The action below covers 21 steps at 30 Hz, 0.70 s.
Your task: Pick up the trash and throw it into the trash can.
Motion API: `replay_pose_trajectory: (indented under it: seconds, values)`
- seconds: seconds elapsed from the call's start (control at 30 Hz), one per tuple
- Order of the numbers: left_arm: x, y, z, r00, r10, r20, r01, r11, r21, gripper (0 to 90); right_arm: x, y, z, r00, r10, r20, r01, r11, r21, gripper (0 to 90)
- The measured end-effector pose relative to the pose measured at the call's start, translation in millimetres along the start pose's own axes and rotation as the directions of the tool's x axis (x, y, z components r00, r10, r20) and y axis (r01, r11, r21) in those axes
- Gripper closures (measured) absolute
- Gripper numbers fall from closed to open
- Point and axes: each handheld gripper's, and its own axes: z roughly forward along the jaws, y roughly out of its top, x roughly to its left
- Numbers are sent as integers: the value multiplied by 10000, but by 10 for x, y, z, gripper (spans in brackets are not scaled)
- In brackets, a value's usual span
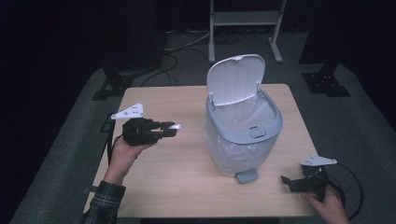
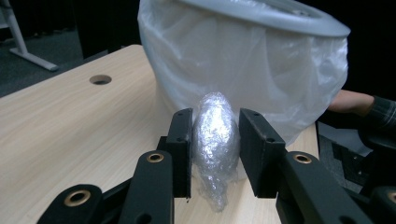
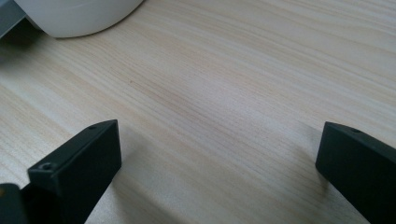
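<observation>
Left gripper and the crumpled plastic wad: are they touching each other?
Touching. In the left gripper view, both pads of the left gripper press against the sides of the plastic wad, with no gap visible on either side.

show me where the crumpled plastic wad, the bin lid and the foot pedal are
crumpled plastic wad (image 2: pixel 215 128), left gripper view, its bulging middle between the jaws
bin lid (image 1: pixel 236 78), high view, the raised lid's inner face
foot pedal (image 1: pixel 246 176), high view, the grey pedal's top

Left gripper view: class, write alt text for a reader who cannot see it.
Two black jaws of the left gripper clamp a crumpled wad of clear plastic wrap. Just behind it on the wooden table stands a bin lined with a translucent bag.
</observation>
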Motion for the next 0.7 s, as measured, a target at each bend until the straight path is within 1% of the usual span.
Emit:
replay_pose_trajectory:
  seconds: [0.1, 0.13, 0.17, 0.33, 0.47, 0.6, 0.63, 0.7]
  values:
    - [-21, 80, 8, 9999, 57, 114, -56, 9999, -105, 663, 0, 0, 0, 10000, 0, 1, 0, 10000, -1, 0]
    - [-33, 134, 16, 9998, 103, 185, -100, 9998, -143, 663, 0, 0, 0, 10000, -3, 1, 3, 10000, 2, 0]
    - [-33, 134, 16, 9998, 103, 185, -100, 9998, -143, 663, 0, 0, 0, 10000, -3, 1, 3, 10000, 2, 0]
    - [-61, 268, 51, 9992, 168, 353, -162, 9997, -166, 663, 0, 0, 0, 10000, -4, 1, 4, 10000, 0, 0]
    - [-83, 370, 85, 9983, 271, 513, -255, 9992, -308, 663, -1, 0, 0, 10000, -4, 1, 4, 10000, -2, 0]
    - [-106, 478, 118, 9967, 442, 676, -421, 9986, -324, 662, 0, 0, 0, 10000, -3, 0, 3, 10000, -2, 0]
    - [-119, 531, 131, 9959, 498, 752, -469, 9981, -407, 663, 0, 0, 0, 10000, -2, 0, 2, 10000, 3, 0]
    - [-128, 555, 139, 9955, 508, 803, -471, 9978, -470, 662, 0, 0, 0, 10000, -2, -1, 2, 10000, -1, 0]
